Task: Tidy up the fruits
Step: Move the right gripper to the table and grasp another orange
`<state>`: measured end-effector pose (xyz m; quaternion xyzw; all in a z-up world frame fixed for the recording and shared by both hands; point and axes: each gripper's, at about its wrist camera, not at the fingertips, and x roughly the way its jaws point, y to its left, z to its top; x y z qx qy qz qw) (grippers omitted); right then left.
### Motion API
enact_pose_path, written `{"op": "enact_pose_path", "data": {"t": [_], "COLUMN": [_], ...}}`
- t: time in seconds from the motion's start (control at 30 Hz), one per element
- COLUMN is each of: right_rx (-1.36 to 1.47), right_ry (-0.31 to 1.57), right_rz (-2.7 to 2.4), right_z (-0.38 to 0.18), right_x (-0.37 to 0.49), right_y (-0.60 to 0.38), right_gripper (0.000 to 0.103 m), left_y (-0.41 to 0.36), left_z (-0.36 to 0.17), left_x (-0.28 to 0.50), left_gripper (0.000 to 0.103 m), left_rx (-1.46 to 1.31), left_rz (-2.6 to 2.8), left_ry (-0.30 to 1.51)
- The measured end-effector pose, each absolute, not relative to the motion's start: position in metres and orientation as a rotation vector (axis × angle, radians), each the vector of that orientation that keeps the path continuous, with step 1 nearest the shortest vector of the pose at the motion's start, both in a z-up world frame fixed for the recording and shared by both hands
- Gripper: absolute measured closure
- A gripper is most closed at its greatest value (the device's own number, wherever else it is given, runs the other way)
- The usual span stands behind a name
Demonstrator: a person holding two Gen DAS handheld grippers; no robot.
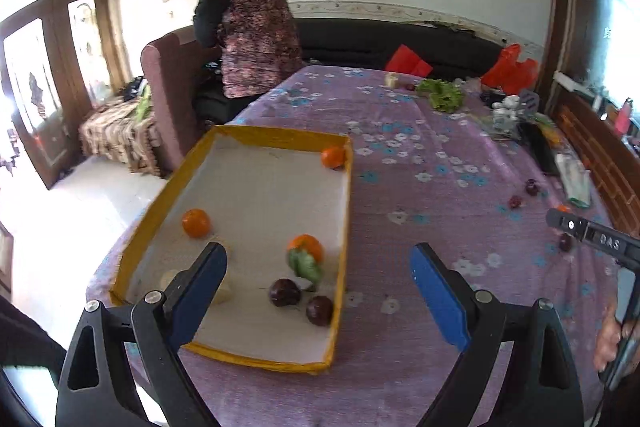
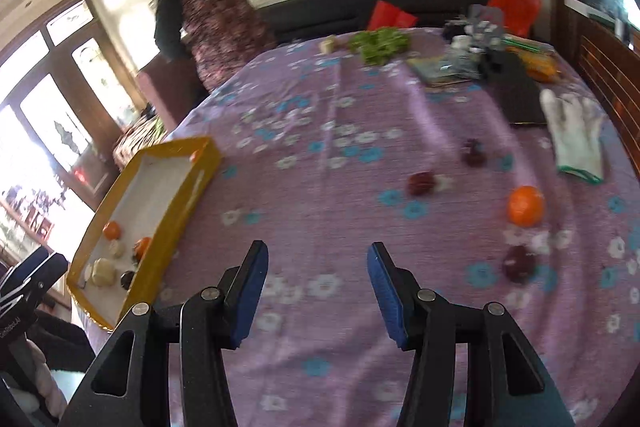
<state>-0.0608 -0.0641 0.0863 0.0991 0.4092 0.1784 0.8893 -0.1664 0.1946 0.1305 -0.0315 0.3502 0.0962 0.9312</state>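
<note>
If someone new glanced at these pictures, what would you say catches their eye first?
Probably the yellow-rimmed white tray at the purple floral tablecloth's left edge, holding oranges and dark plums. Next, the lone bright orange on the cloth to the right, near a white glove. Both grippers are open and hold nothing.

left hand-held gripper (image 1: 320, 287): black frame, blue pads, silver screws | right hand-held gripper (image 2: 318, 287): same, "DAS" marking
</note>
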Motion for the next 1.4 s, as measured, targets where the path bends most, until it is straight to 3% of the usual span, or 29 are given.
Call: {"op": "enact_pose_path", "data": {"t": [0.3,0.63,0.83,0.87,0.9,0.97,1.4], "right_rx": [0.387,0.318,0.156,0.142,0.144,0.149,0.267], "right_ry": [0.825,0.897,0.871,0.888,0.879,0.872,0.810], "right_rz": [0.161,0.148,0.155,0.168,0.182,0.172,0.152], "right_z": [0.083,0.036,0.017,0.013,0.014,0.014,0.018], "right_x": [-0.036,0.002,0.022,0.022,0.020,0.019,0.010], "right_y": [-0.186,-0.172,-0.149,-0.146,-0.145,-0.148,-0.170], "right_gripper": [0.044,0.044,0.044,0.050,0.062,0.070,0.071], "left_y": [0.160,0.130,0.148,0.154,0.159,0.169,0.201], "left_z": [0.110,0.096,0.115,0.123,0.129,0.144,0.207], "left_x": [-0.148,-0.125,-0.133,-0.141,-0.146,-0.163,-0.241], "left_gripper": [0.011,0.011,0.011,0.011,0.011,0.011,0.011], "left_rx": [-0.161,-0.124,-0.174,-0.183,-0.189,-0.190,-0.193], "left_rz": [0.004,-0.028,0.068,0.102,0.124,0.183,0.421], "left_ry": [0.794,0.822,0.812,0.805,0.796,0.769,0.608]}}
